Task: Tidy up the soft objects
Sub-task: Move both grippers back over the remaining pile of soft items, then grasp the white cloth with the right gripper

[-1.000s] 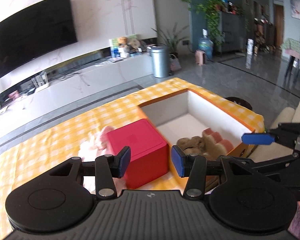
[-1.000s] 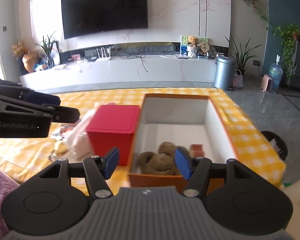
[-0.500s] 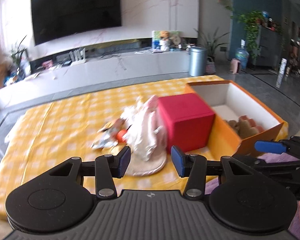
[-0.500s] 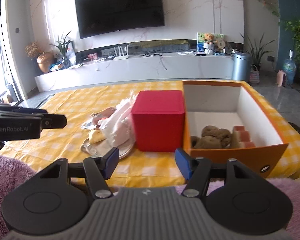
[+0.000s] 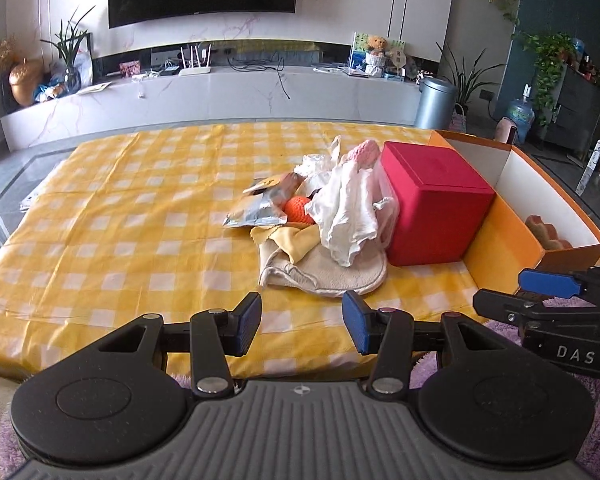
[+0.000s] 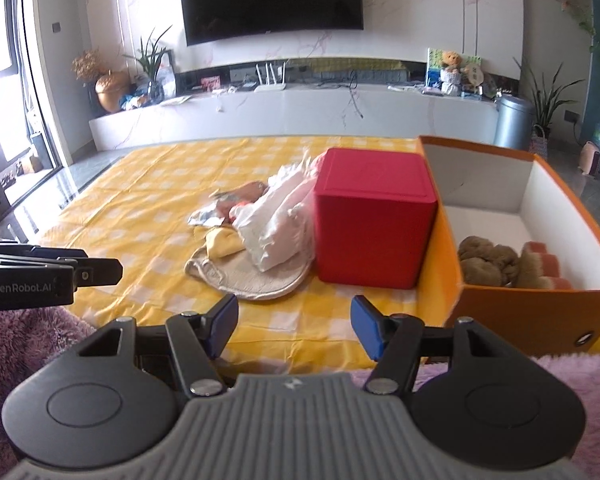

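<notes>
Stowed: brown plush toy (image 6: 488, 260) in open orange cardboard box (image 6: 512, 312), ahead-right of right gripper (image 6: 294, 330).
Outstanding: heap of white cloths (image 5: 348, 216), orange knitted ball (image 5: 298, 209) and beige pad, beside red cube box (image 5: 432, 208), ahead of left gripper (image 5: 302, 326).
Both grippers: jaws parted, empty.

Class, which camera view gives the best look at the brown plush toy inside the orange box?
The right wrist view: it looks down into the orange box, showing the brown plush toy almost whole beside a pink piece. The left wrist view shows only a sliver of the toy above the box's near wall.
</notes>
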{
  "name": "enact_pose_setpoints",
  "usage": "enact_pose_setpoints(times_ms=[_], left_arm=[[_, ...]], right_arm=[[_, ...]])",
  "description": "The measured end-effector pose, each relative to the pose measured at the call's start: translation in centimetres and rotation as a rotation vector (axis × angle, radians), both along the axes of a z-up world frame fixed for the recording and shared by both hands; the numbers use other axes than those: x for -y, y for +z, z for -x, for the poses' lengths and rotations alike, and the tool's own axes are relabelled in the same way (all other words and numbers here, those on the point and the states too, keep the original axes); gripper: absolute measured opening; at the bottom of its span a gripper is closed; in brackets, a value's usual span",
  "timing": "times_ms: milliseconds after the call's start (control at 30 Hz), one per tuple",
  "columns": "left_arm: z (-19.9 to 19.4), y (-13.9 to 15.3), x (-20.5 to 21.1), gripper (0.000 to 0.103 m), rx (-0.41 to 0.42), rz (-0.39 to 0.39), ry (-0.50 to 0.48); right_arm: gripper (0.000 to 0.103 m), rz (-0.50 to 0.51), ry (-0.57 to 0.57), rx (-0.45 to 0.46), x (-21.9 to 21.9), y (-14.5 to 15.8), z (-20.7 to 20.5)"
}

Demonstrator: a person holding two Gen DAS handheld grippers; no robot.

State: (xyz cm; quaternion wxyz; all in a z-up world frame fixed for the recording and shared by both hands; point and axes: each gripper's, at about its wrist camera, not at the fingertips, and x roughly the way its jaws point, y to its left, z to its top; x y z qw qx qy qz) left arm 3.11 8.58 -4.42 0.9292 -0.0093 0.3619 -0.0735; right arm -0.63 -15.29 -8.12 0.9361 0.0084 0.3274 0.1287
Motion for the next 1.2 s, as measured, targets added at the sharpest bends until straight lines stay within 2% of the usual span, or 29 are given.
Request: enact_pose_setpoints(times_ms=[400,667,767,1000,1100,1200], left_arm=[[-3.1,-1.2,-0.4,0.056,-0.059,0.045,-0.019],[-7.1,-1.5,-1.3,0.055,-0.072,0.033,0.008],[-8.5,-2.1,-1.8,0.054,-0.083,0.022,0.035],[-10.1,-3.6,-3.4,0.054,-0.119,0.055,0.1],[-10.4,-4.2,-3.7,0.054,-0.14,0.072,0.102],[-10.5,-4.5,-3.6,0.054,-0.15,0.073,0.091]], right_arm=[[0.061,0.05,0.078,-0.045,-2.7,-1.5,-4.1],[0.056,0.008,0.106,-0.059,-5.2,-2.1,-8.9],[0.056,-0.018,0.081,-0.076,-6.3,-2.7,-10.8],[0.059,-0.068,-0.022,-0.109,-7.9,-4.6,-14.4],[0.067,-0.07,-0.068,-0.12,-8.3,-5.2,-15.6],[0.066,-0.087,-0.094,-0.126,-8.6,-5.6,-16.6]])
